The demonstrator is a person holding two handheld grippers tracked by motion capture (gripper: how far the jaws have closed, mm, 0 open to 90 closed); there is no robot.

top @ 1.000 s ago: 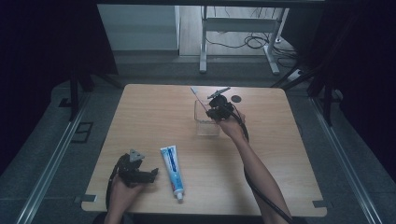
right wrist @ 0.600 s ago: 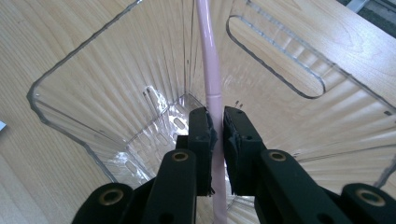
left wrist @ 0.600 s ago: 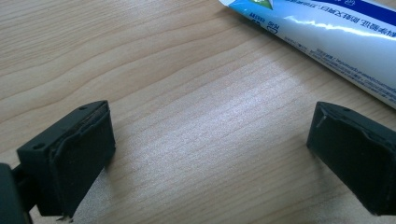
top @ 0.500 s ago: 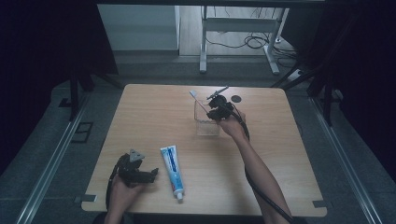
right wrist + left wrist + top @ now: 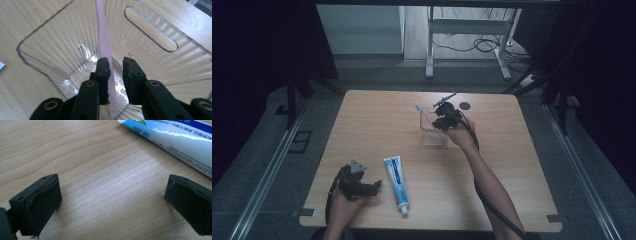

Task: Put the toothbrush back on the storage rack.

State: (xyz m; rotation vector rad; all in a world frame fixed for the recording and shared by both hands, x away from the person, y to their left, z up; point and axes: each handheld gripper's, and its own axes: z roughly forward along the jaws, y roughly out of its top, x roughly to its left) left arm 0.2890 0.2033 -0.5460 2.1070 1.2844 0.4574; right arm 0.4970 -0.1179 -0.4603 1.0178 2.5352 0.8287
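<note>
We see ribbed clear bin point(image 5: 62, 50), pink toothbrush point(image 5: 105, 47) inside; right tool point(image 5: 116, 72) slightly parted around handle. Left tool point(image 5: 110, 202) wide open, empty, over woodgrain surface point(image 5: 100, 157).

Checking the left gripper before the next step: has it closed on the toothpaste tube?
No, the left gripper stands open over bare wood, and the toothpaste tube lies apart beyond its jaws.
</note>
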